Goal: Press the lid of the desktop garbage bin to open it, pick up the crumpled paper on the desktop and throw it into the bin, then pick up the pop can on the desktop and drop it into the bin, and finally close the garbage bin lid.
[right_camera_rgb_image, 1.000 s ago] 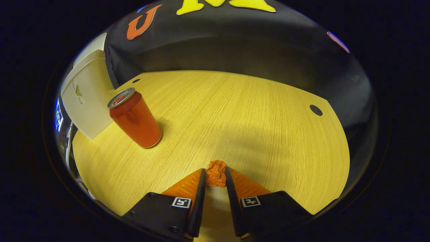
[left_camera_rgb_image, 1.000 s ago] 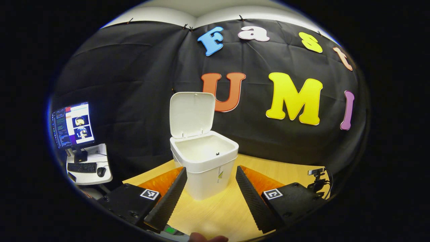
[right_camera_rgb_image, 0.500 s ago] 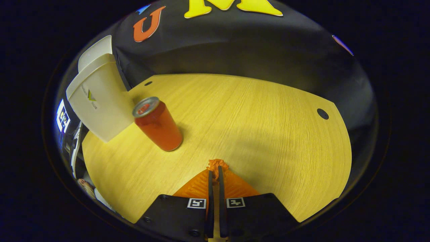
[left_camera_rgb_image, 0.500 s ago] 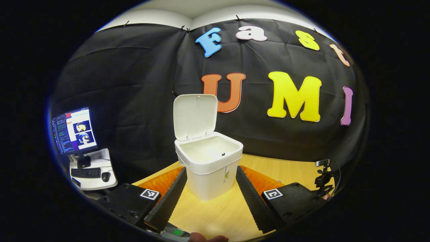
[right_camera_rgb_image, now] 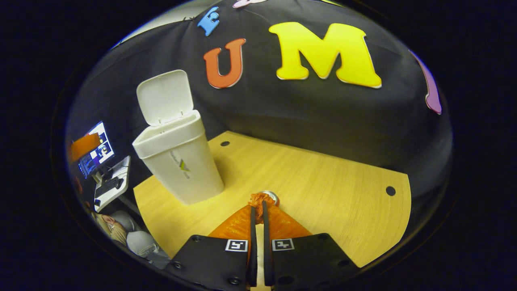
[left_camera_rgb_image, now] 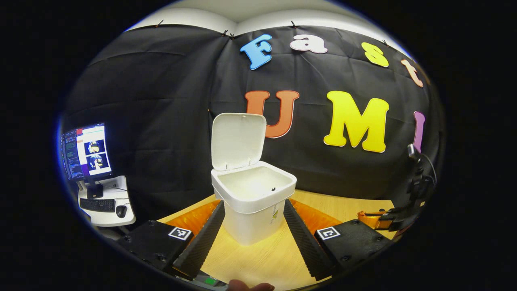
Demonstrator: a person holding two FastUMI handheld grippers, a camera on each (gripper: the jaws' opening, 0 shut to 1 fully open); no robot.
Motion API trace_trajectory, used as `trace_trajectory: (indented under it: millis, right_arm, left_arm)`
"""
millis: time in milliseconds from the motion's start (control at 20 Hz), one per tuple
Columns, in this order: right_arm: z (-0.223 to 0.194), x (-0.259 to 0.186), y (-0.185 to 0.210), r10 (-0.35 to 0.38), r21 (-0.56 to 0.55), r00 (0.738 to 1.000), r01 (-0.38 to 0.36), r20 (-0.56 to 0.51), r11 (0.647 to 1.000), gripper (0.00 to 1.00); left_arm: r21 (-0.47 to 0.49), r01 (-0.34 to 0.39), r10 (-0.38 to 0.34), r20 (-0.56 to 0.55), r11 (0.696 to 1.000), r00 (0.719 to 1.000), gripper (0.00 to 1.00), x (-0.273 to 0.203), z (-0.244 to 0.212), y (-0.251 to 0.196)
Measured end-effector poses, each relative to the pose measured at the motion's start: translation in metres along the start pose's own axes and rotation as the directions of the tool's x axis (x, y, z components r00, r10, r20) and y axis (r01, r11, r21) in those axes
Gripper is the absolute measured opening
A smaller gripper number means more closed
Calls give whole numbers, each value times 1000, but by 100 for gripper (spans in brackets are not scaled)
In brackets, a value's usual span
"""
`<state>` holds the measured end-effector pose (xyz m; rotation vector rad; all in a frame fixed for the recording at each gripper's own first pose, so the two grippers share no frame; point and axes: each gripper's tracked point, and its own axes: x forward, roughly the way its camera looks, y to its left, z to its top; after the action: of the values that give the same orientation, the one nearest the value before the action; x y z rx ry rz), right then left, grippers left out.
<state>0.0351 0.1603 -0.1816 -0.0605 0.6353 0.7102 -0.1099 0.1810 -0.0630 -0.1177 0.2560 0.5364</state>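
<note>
The right gripper (right_camera_rgb_image: 258,208) has its fingers nearly together, pinching the crumpled paper (right_camera_rgb_image: 258,199) (an orange wad) at their tips, above the wooden desktop (right_camera_rgb_image: 323,182). The pop can's silver top (right_camera_rgb_image: 273,197) peeks out just behind the paper. The white garbage bin (right_camera_rgb_image: 177,161) stands well to the left, its lid (right_camera_rgb_image: 163,96) tipped upright. In the left gripper view, the left gripper (left_camera_rgb_image: 253,220) is spread wide and holds nothing, one finger on either side of the bin (left_camera_rgb_image: 252,202); the bin's pale inside shows there. A monitor (left_camera_rgb_image: 83,150) sits far left.
</note>
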Motion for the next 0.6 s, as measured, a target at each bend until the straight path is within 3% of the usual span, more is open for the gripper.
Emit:
trace_trajectory:
  millis: [300, 600]
  right_arm:
    - [87, 21, 85, 119, -105, 985, -106, 124, 989, 7]
    - [121, 70, 156, 186, -165, 975, -165, 121, 972, 7]
  left_arm:
    - [-32, -50, 51, 2, 998, 999, 96, 6, -2, 43]
    - [-60, -104, 105, 7, 993, 994, 96, 3, 0, 84]
